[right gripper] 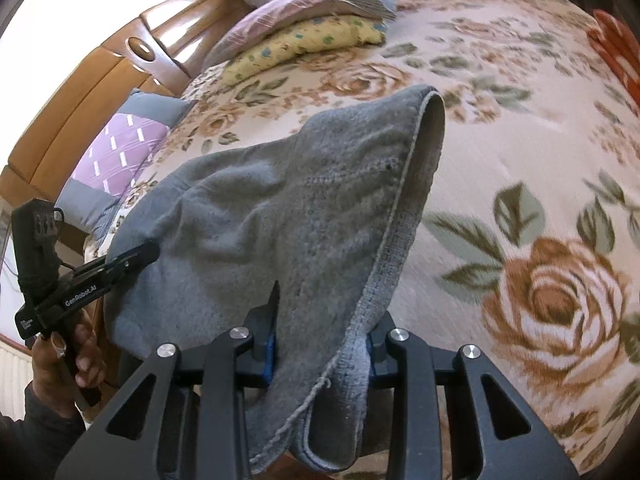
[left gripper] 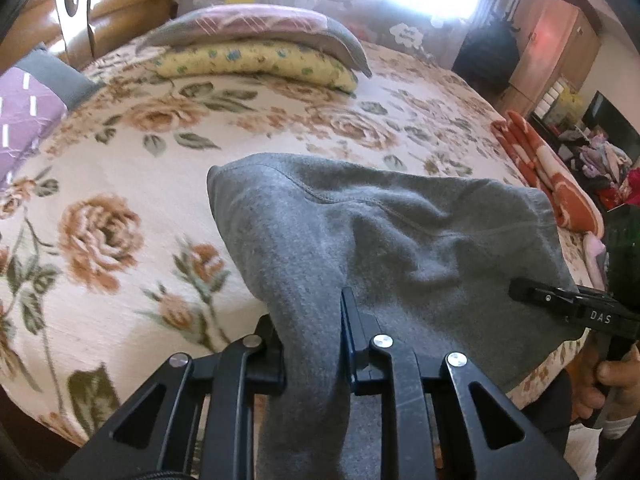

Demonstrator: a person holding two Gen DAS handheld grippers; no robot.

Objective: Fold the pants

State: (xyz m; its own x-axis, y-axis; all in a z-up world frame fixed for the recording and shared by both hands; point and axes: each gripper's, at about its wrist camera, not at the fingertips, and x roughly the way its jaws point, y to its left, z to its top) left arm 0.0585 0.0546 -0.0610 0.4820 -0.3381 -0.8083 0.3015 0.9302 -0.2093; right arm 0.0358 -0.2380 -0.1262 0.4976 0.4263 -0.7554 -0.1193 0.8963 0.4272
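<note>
Gray pants [left gripper: 400, 240] lifted over the flowered bed [left gripper: 120, 168]
Beyond both grippers the bed is free; left gripper [left gripper: 316, 344] and right gripper [right gripper: 320, 332] each pinch the pants' edge.

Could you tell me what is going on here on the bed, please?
A person is folding grey pants over a bed with a floral bedspread, using handheld tongs in each hand. The left tongs are clamped on one part of the fabric and the right tongs on another, near a stitched hem. The cloth hangs between them, lifted at the near edge of the bed, and no fold has been laid down yet. Folded blankets sit further back.
</note>
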